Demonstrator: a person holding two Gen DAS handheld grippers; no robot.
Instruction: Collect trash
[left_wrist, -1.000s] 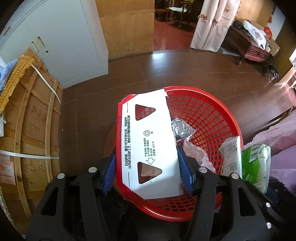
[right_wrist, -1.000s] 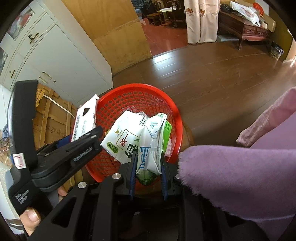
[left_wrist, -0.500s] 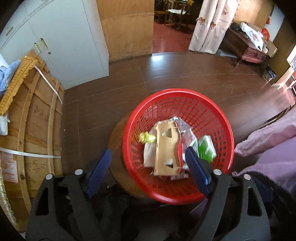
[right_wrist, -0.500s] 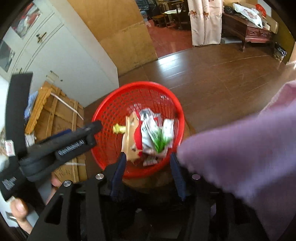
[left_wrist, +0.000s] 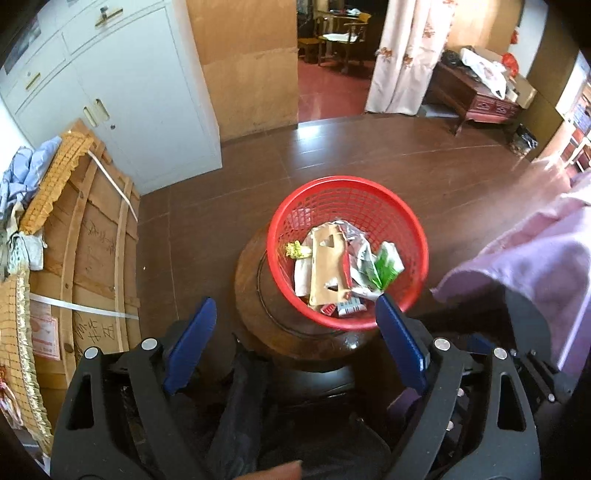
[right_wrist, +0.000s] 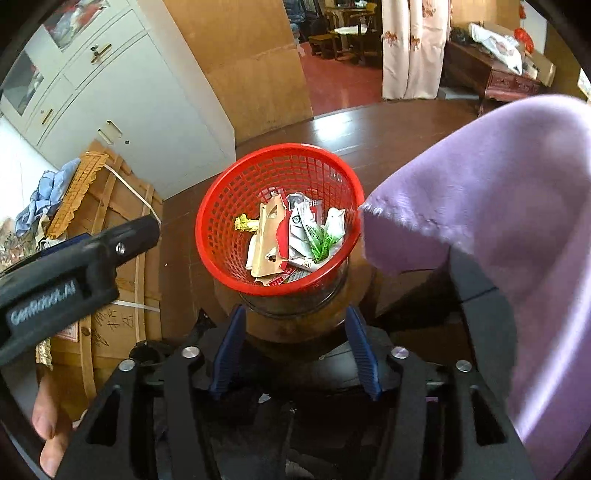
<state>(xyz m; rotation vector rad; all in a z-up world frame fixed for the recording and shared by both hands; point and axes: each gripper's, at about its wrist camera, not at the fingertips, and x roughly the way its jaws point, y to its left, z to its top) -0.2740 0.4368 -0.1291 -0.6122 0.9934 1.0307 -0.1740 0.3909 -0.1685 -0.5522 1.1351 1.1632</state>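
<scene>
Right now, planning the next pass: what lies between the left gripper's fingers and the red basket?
In the left wrist view, only the round wooden stool bearing the red basket; the left gripper holds nothing.

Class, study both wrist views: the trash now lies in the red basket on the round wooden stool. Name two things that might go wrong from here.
1. The red basket overhangs the round wooden stool toward the right, so a nudge might tip it.
2. The purple sleeve hangs right beside the rim and may snag it.
</scene>
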